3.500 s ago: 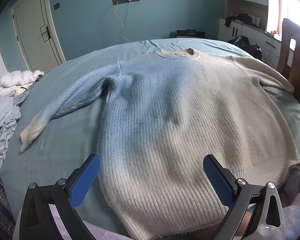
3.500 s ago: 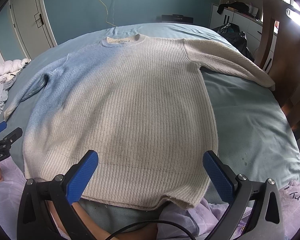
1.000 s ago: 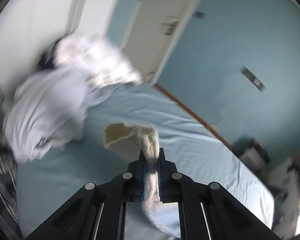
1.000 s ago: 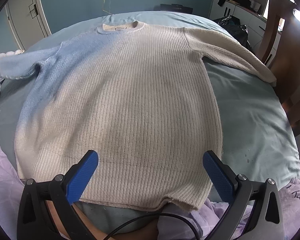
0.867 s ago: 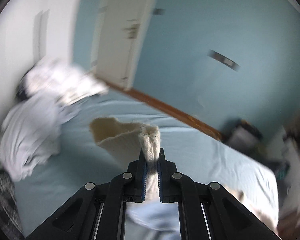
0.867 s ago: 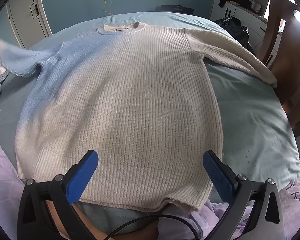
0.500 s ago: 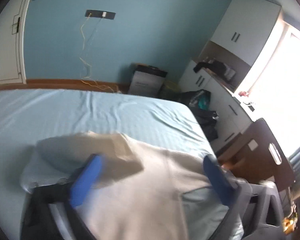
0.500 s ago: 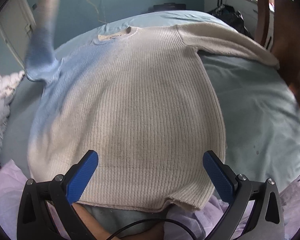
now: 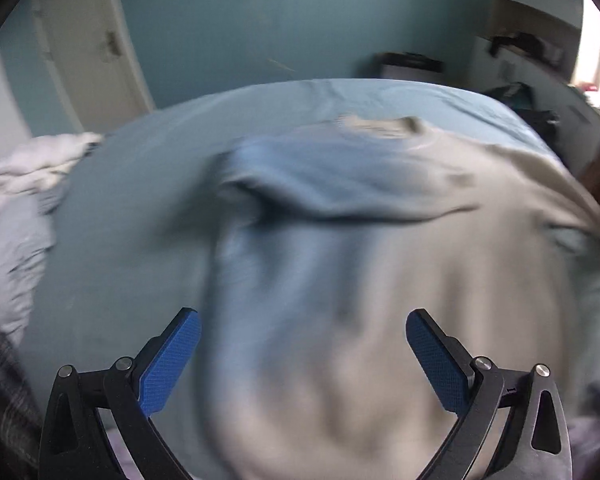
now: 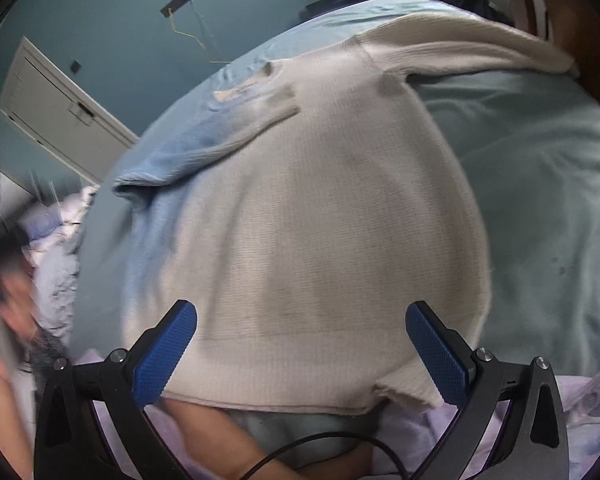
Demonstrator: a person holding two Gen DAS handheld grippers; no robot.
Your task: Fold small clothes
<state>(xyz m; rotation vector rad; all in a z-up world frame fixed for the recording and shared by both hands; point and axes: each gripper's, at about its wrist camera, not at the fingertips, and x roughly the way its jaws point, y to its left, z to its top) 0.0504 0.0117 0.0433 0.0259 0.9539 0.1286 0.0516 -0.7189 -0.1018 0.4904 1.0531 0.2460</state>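
Note:
A ribbed knit sweater [image 10: 320, 216], blue on its left side and cream on its right, lies flat on the bed. Its left sleeve [image 10: 204, 144] is folded across the chest, the cuff near the collar [image 10: 240, 90]. The right sleeve [image 10: 460, 44] stretches out toward the far right. My left gripper [image 9: 302, 344] is open over the sweater's [image 9: 340, 280] lower left part, with nothing between its blue pads. Above the hem [image 10: 300, 404] my right gripper [image 10: 300, 340] stands open too, holding nothing. The left wrist view is blurred.
The bed has a light blue sheet [image 10: 540, 184]. A heap of pale bedding [image 9: 16, 200] lies at the left edge. A dark wooden chair [image 10: 572, 12] stands at the right side. A blurred hand [image 10: 0, 320] shows at the left. A door [image 9: 88, 52] is behind.
My left gripper carried the left sleeve up and over, opened, and let it drop across the chest, then swung back over the lower left part. The right gripper tilted and shifted a little.

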